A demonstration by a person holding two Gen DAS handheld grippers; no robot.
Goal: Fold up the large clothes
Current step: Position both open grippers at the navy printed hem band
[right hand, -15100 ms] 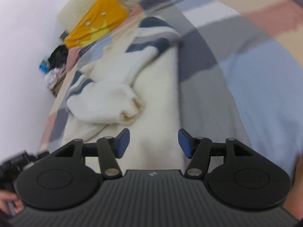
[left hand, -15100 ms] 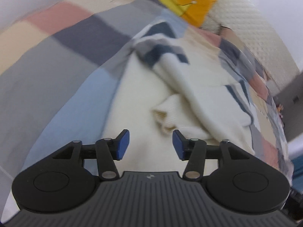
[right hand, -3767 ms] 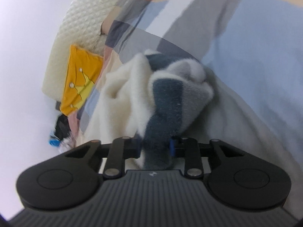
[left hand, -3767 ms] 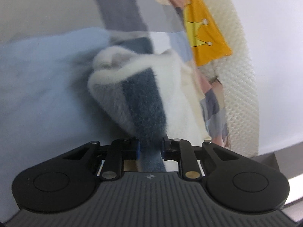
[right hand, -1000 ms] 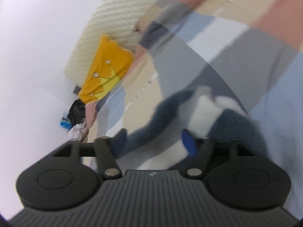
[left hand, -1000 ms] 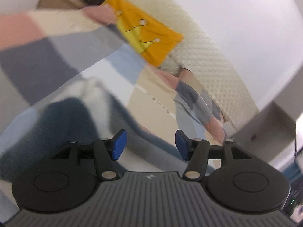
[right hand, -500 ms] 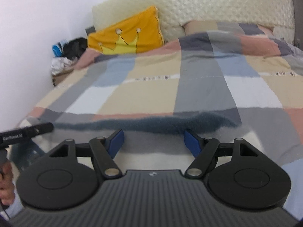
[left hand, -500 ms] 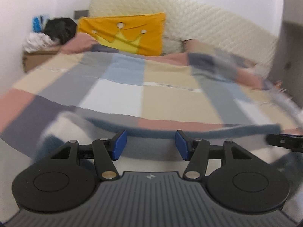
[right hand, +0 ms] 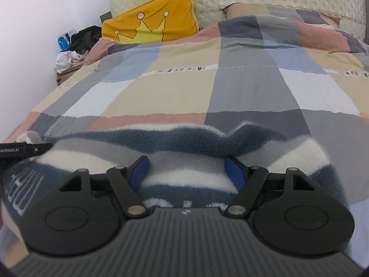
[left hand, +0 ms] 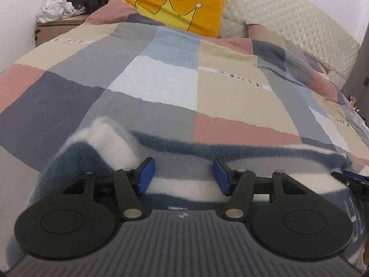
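Observation:
A fuzzy sweater (left hand: 184, 152) striped in dark blue, white and grey lies folded on the near part of the bed, its far edge running across both views. My left gripper (left hand: 183, 170) hangs low over its left part, jaws wide apart, with the cloth lying flat below and between the blue pads. Over the sweater's (right hand: 184, 138) right part my right gripper (right hand: 185, 168) stands open the same way, pinching nothing. A black finger of the right tool (left hand: 350, 176) shows at the left wrist view's right edge. The left tool's body (right hand: 23, 150) shows at the right wrist view's left edge.
The bed is covered by a checked duvet (left hand: 207, 87) in grey, beige, pink and blue. A yellow crown pillow (left hand: 175, 7) leans on the quilted cream headboard (left hand: 288, 13). At the far left a nightstand (left hand: 57, 27) carries a heap of clothes.
Both wrist views have rolled from tilted to level over the last second. Both grippers have sunk closer to the sweater's striped far edge, staying open. A few seconds back each was shut on the sweater.

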